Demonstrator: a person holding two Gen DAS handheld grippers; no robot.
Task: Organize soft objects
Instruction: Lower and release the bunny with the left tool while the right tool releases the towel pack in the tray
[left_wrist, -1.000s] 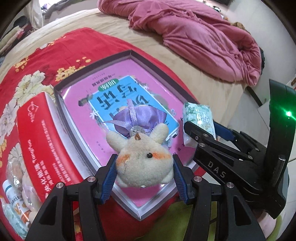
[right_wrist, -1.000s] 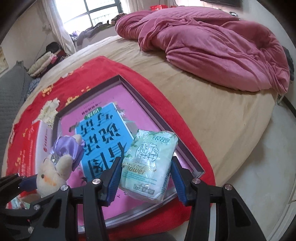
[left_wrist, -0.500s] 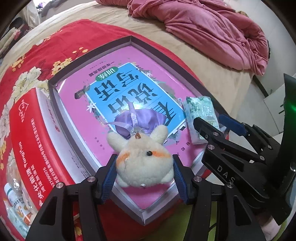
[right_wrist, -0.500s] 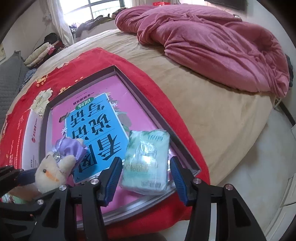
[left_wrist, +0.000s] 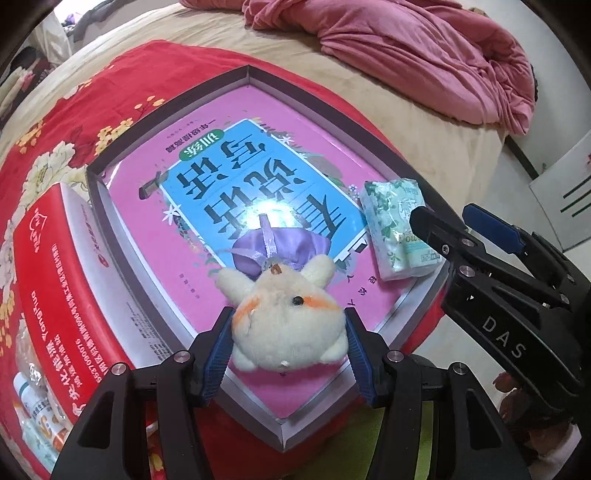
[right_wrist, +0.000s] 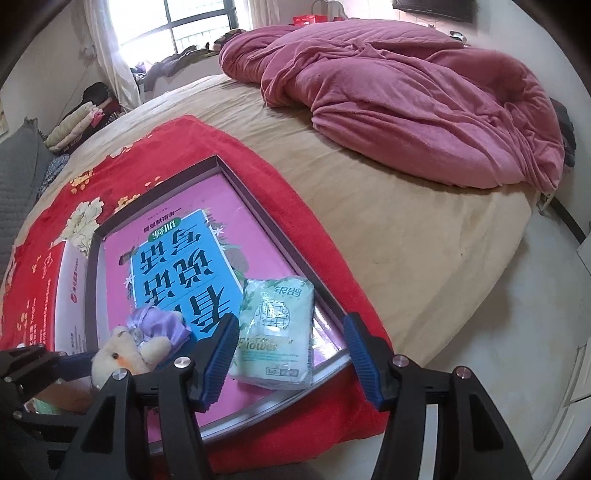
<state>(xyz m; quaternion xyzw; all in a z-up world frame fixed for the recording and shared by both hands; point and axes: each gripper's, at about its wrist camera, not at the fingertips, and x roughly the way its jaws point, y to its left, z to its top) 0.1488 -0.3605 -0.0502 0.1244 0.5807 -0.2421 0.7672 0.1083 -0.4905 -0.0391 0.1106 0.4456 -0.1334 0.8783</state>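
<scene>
Left wrist: left gripper pinches plush toy over shallow box | right gripper jaws opening, tissue pack lying between them in the box, pads apart from it

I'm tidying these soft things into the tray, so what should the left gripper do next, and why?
Probably open the left gripper: its pads still pinch the plush toy, which already sits low over the book inside the tray.

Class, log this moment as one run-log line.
left tongs: gripping plush | right tongs: opening, tissue pack lying in tray
</scene>
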